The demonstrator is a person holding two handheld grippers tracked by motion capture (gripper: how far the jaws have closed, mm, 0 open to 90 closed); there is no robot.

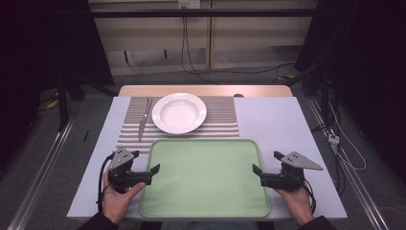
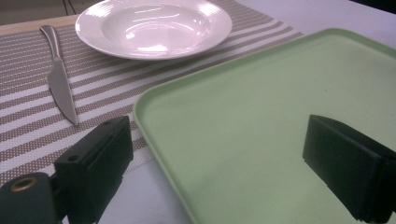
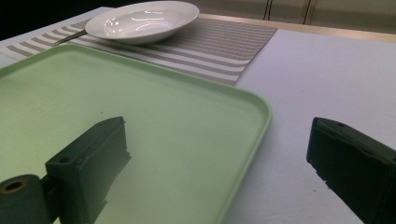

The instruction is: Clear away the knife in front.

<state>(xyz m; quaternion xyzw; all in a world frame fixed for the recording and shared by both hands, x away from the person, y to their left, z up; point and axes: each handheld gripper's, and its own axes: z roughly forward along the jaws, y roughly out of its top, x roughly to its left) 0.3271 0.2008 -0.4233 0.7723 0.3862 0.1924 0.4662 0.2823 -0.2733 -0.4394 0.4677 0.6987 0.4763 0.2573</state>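
Note:
A light green tray (image 1: 206, 179) (image 2: 261, 107) (image 3: 140, 116) lies bare at the near middle of the table. Behind it a white deep plate (image 1: 179, 112) (image 2: 154, 28) (image 3: 144, 21) rests on a striped placemat (image 1: 220, 120) (image 2: 28, 116) (image 3: 224, 51), with a metal knife (image 1: 143, 122) (image 2: 60, 84) to its left. My left gripper (image 1: 146, 162) (image 2: 215, 168) is open at the tray's left edge, its jaws straddling the rim. My right gripper (image 1: 266, 162) (image 3: 219, 172) is open at the tray's right edge, jaws either side of the rim. Nothing is gripped.
The white tabletop (image 1: 277, 124) has bare room right of the placemat. A wooden strip (image 1: 206, 90) runs along the table's far edge. Cables (image 1: 344, 148) lie on the floor to the right.

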